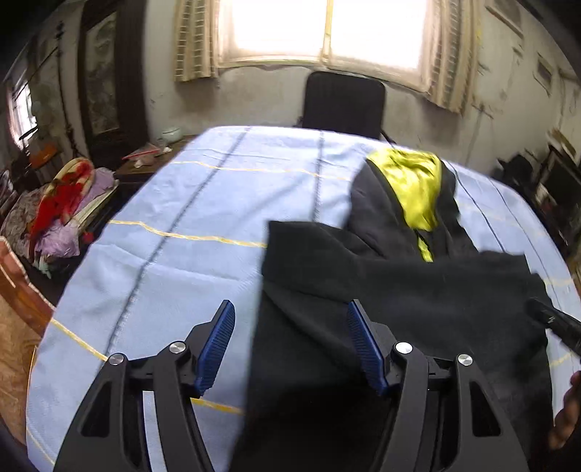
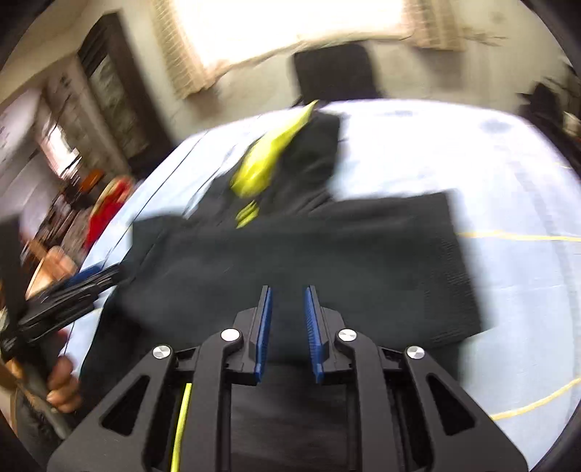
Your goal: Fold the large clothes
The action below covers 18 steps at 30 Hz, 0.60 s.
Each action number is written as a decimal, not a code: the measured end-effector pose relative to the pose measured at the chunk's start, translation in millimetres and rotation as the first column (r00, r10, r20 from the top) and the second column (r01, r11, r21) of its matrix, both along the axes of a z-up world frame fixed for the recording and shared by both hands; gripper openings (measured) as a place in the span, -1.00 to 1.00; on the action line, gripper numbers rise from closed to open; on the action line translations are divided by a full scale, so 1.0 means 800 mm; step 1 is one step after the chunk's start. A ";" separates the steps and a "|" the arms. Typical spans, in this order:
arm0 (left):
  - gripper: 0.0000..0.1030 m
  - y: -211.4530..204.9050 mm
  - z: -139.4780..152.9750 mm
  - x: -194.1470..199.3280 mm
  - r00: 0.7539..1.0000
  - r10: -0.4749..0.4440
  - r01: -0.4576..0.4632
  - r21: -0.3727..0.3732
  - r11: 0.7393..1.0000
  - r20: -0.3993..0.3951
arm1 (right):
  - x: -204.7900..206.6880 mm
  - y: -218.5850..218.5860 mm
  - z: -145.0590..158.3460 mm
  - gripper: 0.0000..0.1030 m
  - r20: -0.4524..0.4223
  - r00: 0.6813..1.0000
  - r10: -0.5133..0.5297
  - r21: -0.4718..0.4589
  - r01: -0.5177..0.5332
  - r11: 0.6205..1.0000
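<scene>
A black hooded jacket point(image 1: 399, 290) with yellow hood lining point(image 1: 414, 185) lies partly folded on the light blue cloth-covered table point(image 1: 181, 203). My left gripper point(image 1: 290, 319) is open over the jacket's left edge, holding nothing. In the blurred right wrist view the jacket point(image 2: 290, 247) lies across the table point(image 2: 472, 152), hood lining point(image 2: 261, 163) at the far end. My right gripper point(image 2: 288, 308) hovers over the jacket's near part, jaws apart by a narrow gap, nothing between them. The left gripper point(image 2: 72, 290) shows at the left; the right gripper's tip point(image 1: 555, 323) shows at the right.
A black chair point(image 1: 343, 103) stands behind the table under a bright window point(image 1: 326, 32). A dark cabinet point(image 1: 109, 83) and a pile of red and purple bedding point(image 1: 69, 207) are at the left. Clutter lines the right wall point(image 1: 552, 174).
</scene>
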<state>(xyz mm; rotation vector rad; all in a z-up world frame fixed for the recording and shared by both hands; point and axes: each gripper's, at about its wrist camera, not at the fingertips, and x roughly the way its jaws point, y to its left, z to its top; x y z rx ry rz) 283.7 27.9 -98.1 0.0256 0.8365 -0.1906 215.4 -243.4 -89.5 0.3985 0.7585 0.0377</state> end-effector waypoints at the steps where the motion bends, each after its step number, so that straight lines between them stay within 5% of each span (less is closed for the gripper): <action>1: 0.26 0.005 -0.005 0.006 1.000 0.011 -0.011 0.001 1.000 -0.017 | 0.000 -0.015 -0.004 -0.60 -0.009 0.999 -0.031 0.015 0.031 0.999; 6: 0.29 0.019 -0.040 0.029 0.992 0.042 -0.043 -0.006 0.999 -0.121 | 0.009 -0.059 -0.041 -0.65 -0.088 0.993 -0.077 0.138 0.089 0.986; 10: 0.12 0.011 -0.026 0.015 0.997 0.027 -0.024 0.037 0.999 -0.072 | 0.006 -0.058 -0.029 -0.63 -0.080 0.994 -0.080 0.130 0.090 0.987; 15: 0.15 -0.025 0.010 -0.025 0.995 -0.089 0.086 0.055 0.995 0.048 | -0.006 -0.022 0.008 -0.58 0.003 1.000 -0.007 0.084 0.007 0.996; 18: 0.15 -0.050 -0.003 -0.031 0.989 -0.142 0.137 0.100 0.985 0.038 | -0.009 0.002 0.013 -0.49 0.015 0.999 0.047 0.058 -0.048 0.997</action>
